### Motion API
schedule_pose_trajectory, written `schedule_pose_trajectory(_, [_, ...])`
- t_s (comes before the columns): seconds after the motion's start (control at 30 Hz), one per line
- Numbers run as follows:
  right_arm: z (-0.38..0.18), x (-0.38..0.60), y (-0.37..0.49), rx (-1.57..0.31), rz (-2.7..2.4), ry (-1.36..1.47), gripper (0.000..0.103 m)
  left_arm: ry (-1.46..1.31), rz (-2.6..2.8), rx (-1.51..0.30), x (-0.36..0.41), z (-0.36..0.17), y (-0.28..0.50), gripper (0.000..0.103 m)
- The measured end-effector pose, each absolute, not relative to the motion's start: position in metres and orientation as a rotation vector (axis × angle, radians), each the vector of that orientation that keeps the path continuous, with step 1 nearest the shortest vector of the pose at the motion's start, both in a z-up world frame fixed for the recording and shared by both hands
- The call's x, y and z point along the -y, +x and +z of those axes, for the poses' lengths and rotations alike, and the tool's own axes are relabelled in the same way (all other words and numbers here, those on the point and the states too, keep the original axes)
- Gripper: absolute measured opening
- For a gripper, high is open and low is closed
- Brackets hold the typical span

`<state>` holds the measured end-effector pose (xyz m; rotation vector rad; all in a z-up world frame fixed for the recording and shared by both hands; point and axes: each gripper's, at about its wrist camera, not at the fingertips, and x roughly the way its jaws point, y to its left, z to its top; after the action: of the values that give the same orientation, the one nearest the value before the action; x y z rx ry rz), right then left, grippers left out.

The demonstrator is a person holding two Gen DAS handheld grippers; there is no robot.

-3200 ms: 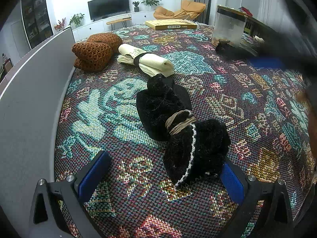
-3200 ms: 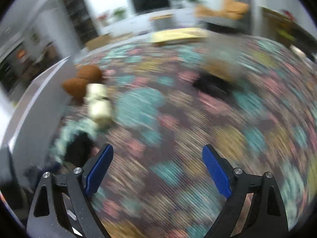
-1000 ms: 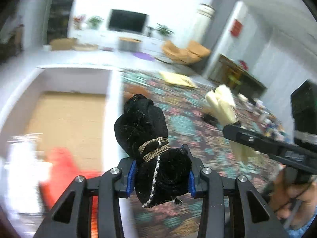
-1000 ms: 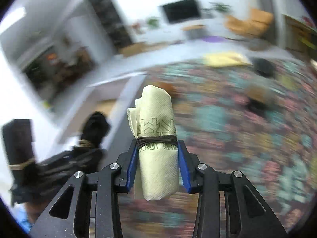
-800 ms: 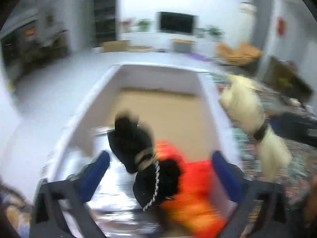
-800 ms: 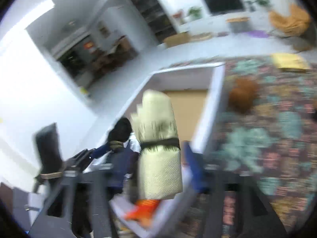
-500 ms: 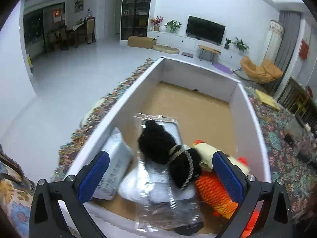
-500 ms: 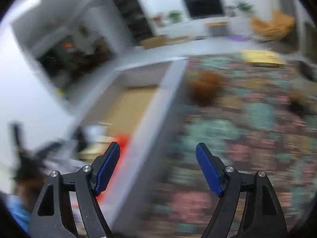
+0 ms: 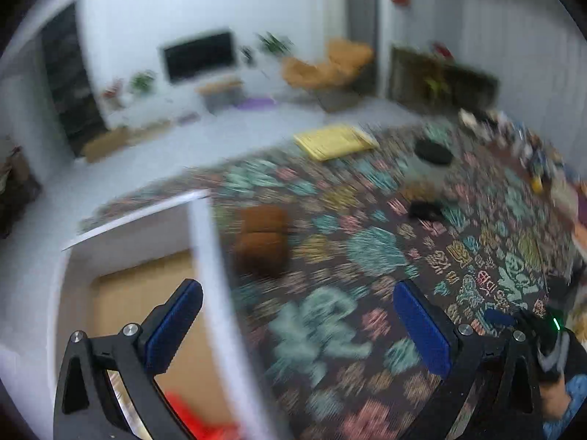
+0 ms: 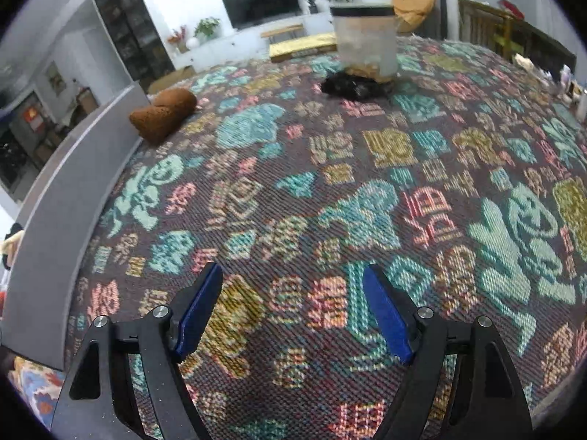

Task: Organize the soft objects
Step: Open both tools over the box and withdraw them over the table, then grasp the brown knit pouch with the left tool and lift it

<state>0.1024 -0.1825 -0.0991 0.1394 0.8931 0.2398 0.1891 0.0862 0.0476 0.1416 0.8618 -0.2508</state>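
A brown knitted roll (image 10: 163, 113) lies on the patterned cloth beside the white box wall (image 10: 73, 190); it also shows blurred in the left wrist view (image 9: 262, 238). My left gripper (image 9: 297, 304) is open and empty, above the box rim (image 9: 209, 256), with an orange soft item (image 9: 190, 414) in the box below. My right gripper (image 10: 291, 289) is open and empty, low over the cloth. A black soft item (image 10: 352, 86) lies under a clear container (image 10: 367, 36).
A yellow flat box (image 10: 302, 46) lies at the far edge of the cloth. Small items (image 9: 513, 135) stand along the right edge. A dark round thing (image 9: 433, 152) sits far right. The right hand (image 9: 550, 337) shows at the left view's lower right.
Both grippers have let go of their rolls in the box and swung back toward the patterned cloth. The right gripper is now low over the cloth.
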Motion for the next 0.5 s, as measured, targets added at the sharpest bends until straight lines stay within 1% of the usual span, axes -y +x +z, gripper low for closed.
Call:
schedule_pose_trajectory(0.03, [-0.1, 0.181, 0.106, -0.895, 0.246, 0.146, 0.081, 0.154, -0.263, -0.94, -0.069, 0.026, 0.225, 0.103])
schedule_pose_trajectory(0.1, [-0.099, 0.18, 0.11, -0.895, 0.26, 0.174, 0.081, 0.195, -0.206, -1.008, -0.046, 0.001, 0.269, 0.103])
schedule_pose_trajectory(0.23, [-0.096, 0.186, 0.11, -0.875, 0.27, 0.209, 0.081, 0.287, -0.023, -1.05, -0.038, -0.057, 0.337, 0.103])
schedule_pose_trajectory(0.43, [-0.095, 0.198, 0.117, -0.885, 0.313, 0.345, 0.081, 0.229, 0.091, -1.064, -0.077, -0.094, 0.357, 0.103])
schedule_pose_trajectory(0.5, [-0.095, 0.197, 0.118, -0.888, 0.331, 0.372, 0.081, 0.285, 0.106, -1.042, -0.076, -0.097, 0.364, 0.103])
